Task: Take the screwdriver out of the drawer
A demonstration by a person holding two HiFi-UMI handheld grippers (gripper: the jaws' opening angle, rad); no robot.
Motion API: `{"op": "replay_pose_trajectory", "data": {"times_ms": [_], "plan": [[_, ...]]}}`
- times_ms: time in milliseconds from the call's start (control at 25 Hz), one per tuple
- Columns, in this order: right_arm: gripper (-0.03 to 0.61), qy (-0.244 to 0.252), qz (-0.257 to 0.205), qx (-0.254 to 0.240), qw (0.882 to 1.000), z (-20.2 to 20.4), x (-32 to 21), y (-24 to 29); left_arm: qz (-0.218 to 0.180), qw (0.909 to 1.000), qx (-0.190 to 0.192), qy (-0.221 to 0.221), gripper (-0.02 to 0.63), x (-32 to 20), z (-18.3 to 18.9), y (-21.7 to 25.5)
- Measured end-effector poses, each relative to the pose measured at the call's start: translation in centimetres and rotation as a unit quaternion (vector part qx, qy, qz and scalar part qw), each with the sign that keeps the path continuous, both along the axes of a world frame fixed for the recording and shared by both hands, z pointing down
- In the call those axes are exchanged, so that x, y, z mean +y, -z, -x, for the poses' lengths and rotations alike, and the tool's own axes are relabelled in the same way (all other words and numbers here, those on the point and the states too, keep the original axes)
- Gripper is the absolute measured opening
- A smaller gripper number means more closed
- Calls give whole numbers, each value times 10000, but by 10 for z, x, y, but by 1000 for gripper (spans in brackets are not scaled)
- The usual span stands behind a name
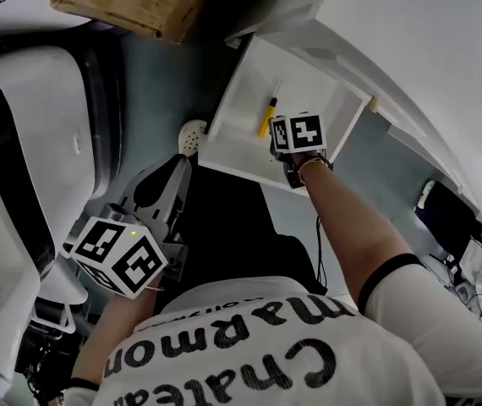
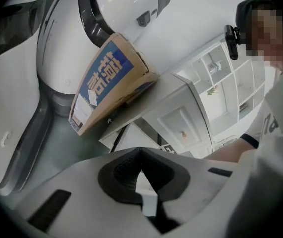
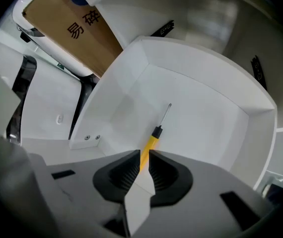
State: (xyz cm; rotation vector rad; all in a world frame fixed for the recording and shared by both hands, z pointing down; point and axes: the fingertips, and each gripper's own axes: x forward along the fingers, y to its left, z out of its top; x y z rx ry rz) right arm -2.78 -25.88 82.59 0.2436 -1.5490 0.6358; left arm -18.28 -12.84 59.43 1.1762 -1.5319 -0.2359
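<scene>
While the left gripper (image 1: pixel 172 180) hangs low, the right gripper (image 1: pixel 280 139) reaches into the open white drawer (image 1: pixel 241 83). Left gripper view: its 2 jaws meet, empty. Right gripper view: jaws pinch the yellow handle end of the screwdriver (image 3: pixel 154 135) — it lies on the drawer floor.

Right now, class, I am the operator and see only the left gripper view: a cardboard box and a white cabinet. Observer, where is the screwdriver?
Observer: The screwdriver lies in the open white drawer, its tip toward the back wall.
Operator: Has the right tool reached it?
Observer: Yes. The right gripper view shows its jaws closed on the end of the yellow handle.
Operator: And my left tool?
Observer: The head view shows it outside the drawer, just off the front corner.
</scene>
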Motion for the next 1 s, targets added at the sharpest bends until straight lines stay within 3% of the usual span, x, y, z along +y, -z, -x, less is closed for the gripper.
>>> {"op": "replay_pose_trajectory", "data": {"times_ms": [160,240,400,760,1000], "plan": [[73,-114,9,103,9999,3,-2,-12,-3,9998,63,180,22,4,0,-8],[194,-310,136,133,9993,6,2,-16,15,9996,63,283,23,7,3,-13],[196,-399,140,128,9990,9,0,-19,18,9993,42,364,23,11,6,-17],[195,-1467,250,226,9886,11,-11,-37,57,9992,34,404,23,18,13,-29],[192,-1614,50,355,9862,10,-14,-45,132,9989,76,437,23,23,18,-39]]}}
